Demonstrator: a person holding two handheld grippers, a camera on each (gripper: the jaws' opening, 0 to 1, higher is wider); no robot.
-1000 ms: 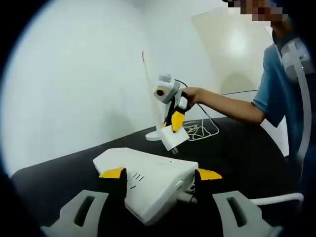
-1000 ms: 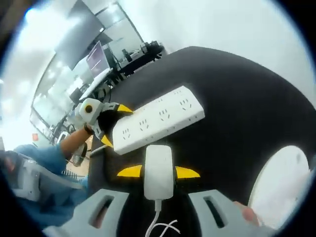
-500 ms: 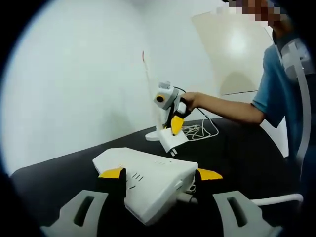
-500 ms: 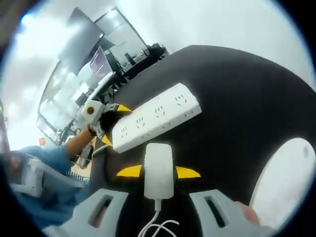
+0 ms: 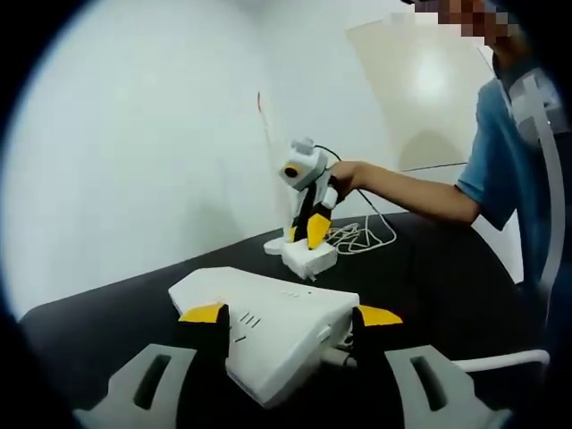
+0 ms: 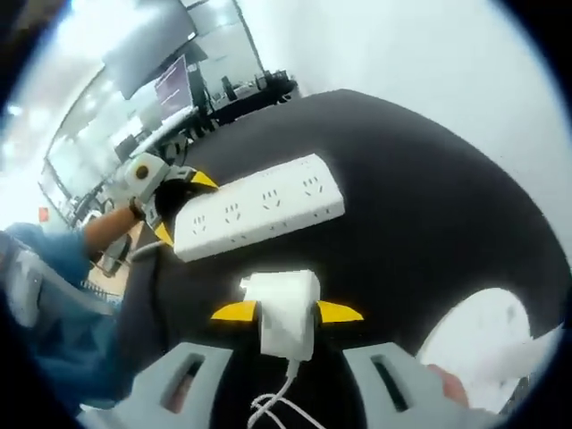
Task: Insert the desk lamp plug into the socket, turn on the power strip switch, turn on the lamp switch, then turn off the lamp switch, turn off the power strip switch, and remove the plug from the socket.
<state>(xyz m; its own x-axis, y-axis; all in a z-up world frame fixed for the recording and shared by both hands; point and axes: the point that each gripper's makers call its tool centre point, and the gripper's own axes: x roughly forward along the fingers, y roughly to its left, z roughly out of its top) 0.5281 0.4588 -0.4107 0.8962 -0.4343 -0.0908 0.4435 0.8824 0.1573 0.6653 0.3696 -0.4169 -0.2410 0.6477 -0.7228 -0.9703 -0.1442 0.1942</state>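
Left gripper view first: my left gripper [image 5: 289, 315] has its yellow-tipped jaws clamped on either side of the white power strip [image 5: 268, 326], gripping it at the near end, where a pale cable [image 5: 500, 361] leaves toward the right. The strip lies on the black worktop [image 5: 429, 268], running away from me. Just past its far end, my right gripper [image 5: 310, 234] comes in from the right, held in my hand [image 5: 344, 174], jaws pointing down and pinched on the white lamp plug [image 5: 309, 258]. The plug hangs just above the worktop, close to the strip's far end; I cannot tell whether it touches. Behind it sits the round white lamp base [image 5: 277, 245], with a loose tangle of white cord [image 5: 357, 237] lying beside it on the worktop.

Over in the right gripper view, my right gripper [image 6: 287, 312] is closed on the lamp plug [image 6: 284, 308], the white block squeezed between the two yellow tips, tilted, with its cord [image 6: 277, 402] trailing back toward me. The power strip [image 6: 259, 217] lies ahead, apart from the plug, its rows of sockets facing up and none of them occupied. At the strip's left end, my left gripper [image 6: 174, 207] holds it, yellow tips on each side. The lamp base [image 6: 483, 331] shows as a white disc at lower right.
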